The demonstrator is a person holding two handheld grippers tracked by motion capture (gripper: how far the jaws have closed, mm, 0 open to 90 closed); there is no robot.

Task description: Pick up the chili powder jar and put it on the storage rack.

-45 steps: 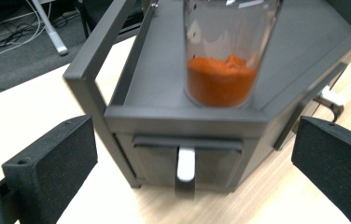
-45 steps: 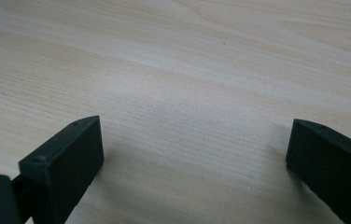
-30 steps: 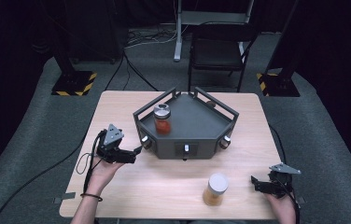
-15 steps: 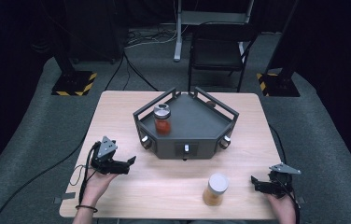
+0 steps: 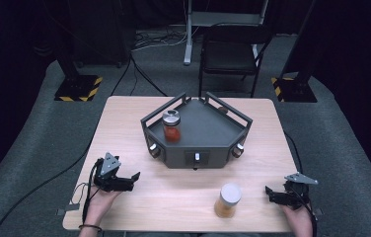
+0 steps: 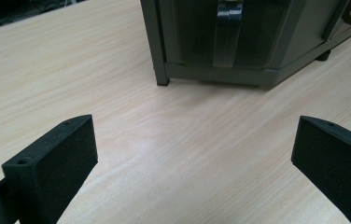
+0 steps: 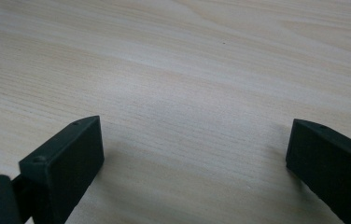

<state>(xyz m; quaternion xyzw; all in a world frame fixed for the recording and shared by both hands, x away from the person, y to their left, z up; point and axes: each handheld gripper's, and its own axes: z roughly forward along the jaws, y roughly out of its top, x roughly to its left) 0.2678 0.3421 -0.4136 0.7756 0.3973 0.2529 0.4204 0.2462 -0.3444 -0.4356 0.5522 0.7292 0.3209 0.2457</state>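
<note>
A dark grey, many-sided tray (image 5: pixel 208 148) stands in the middle of the wooden table (image 5: pixel 124 118). Inside it, at its left, a jar with a silver lid and red contents (image 5: pixel 171 126) stands upright. A second jar with a white lid and orange contents (image 5: pixel 228 200) stands on the table near the front edge. My left gripper (image 5: pixel 133 180) rests low at the front left, open, with bare wood between its jaws (image 6: pixel 192 154); the tray's corner (image 6: pixel 220 46) is ahead of it. My right gripper (image 5: pixel 268 193) sits at the front right, open over bare wood (image 7: pixel 197 140), right of the orange jar.
A black chair (image 5: pixel 233 54) stands beyond the table's far edge. Two stand bases with yellow-black stripes (image 5: pixel 77 89) (image 5: pixel 292 89) sit on the grey carpet at either side. Cables trail from the left gripper off the table's front left corner (image 5: pixel 75 192).
My left gripper has drawn back toward the front edge and a little left, away from the tray. The right gripper and both jars have stayed put.
</note>
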